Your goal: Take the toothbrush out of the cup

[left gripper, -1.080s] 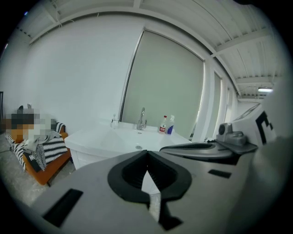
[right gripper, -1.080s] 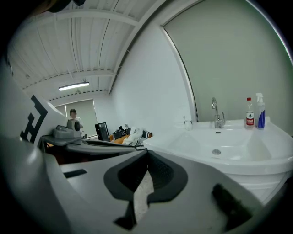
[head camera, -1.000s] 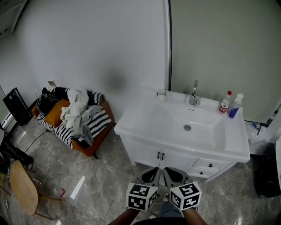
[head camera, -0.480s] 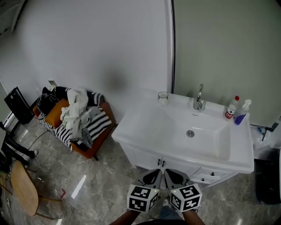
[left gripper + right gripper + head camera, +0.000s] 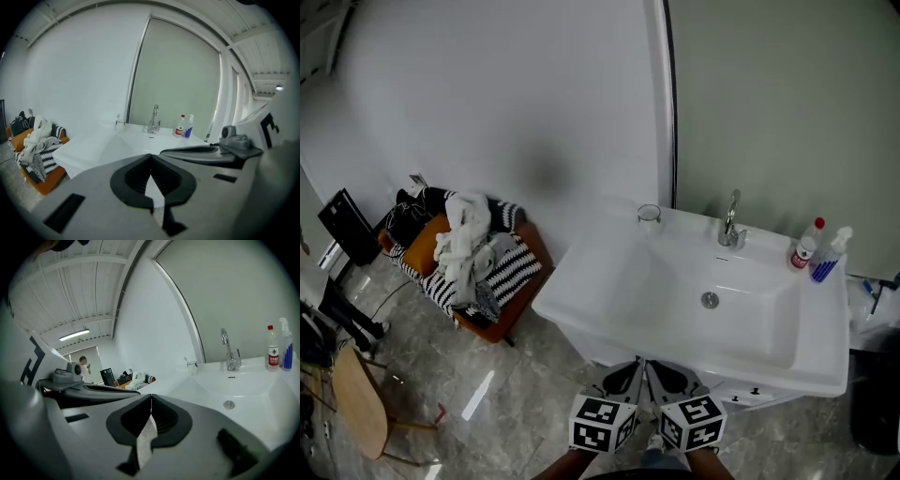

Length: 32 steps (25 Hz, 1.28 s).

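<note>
A clear glass cup (image 5: 649, 217) stands at the back left corner of the white washbasin (image 5: 609, 300); it also shows as the cup (image 5: 120, 124) and the cup (image 5: 192, 364). A thin toothbrush (image 5: 187, 360) sticks up out of it. My left gripper (image 5: 630, 376) and right gripper (image 5: 660, 376) sit side by side below the basin's front edge, well short of the cup. Both are shut with nothing between the jaws, as the left gripper (image 5: 151, 156) and the right gripper (image 5: 151, 397) show in their own views.
A chrome tap (image 5: 731, 225) rises behind the bowl, with a drain (image 5: 710, 300) in it. A red-capped bottle (image 5: 806, 246) and a blue spray bottle (image 5: 828, 259) stand at the back right. An orange seat piled with clothes (image 5: 469, 258) is left of the cabinet. A person (image 5: 84, 365) stands far off.
Both grippers and the head have moved toward the washbasin; the basin and cup now sit lower and closer in the head view. Both jaws stayed shut.
</note>
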{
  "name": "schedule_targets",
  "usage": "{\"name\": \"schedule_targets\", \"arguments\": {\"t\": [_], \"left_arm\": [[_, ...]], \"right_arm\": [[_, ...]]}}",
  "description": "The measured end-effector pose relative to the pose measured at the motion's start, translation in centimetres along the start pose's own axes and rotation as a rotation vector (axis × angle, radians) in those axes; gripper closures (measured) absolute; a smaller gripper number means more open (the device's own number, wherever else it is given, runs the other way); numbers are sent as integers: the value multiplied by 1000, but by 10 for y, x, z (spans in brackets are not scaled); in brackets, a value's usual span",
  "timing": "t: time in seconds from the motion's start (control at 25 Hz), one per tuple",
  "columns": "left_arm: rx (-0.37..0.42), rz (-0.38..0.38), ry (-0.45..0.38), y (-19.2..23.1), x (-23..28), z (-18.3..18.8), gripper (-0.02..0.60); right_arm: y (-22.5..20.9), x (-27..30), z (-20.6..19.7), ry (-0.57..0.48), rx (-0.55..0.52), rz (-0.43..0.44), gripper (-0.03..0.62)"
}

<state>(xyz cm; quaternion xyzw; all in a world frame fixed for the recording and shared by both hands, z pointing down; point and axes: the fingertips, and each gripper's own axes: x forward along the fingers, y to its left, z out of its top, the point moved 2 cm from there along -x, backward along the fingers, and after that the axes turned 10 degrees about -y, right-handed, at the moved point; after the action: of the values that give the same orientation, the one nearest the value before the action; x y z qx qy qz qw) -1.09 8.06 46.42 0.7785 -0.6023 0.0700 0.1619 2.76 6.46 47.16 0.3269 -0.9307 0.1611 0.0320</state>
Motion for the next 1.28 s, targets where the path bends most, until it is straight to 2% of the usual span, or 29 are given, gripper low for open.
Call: {"name": "schedule_targets", "arguments": {"t": [0.64,1.0,1.28], "left_arm": [[1,42,-23,-4,67,26,572],[-4,61,-29,4,80,31,572],[-11,46,-37,16,95,35,572]], "right_arm": [[-61,25,26,-7,-5,39,582],[-69,38,34,-16,-5,52,582],[-79,52,38,-16,-17,34,582]]}}
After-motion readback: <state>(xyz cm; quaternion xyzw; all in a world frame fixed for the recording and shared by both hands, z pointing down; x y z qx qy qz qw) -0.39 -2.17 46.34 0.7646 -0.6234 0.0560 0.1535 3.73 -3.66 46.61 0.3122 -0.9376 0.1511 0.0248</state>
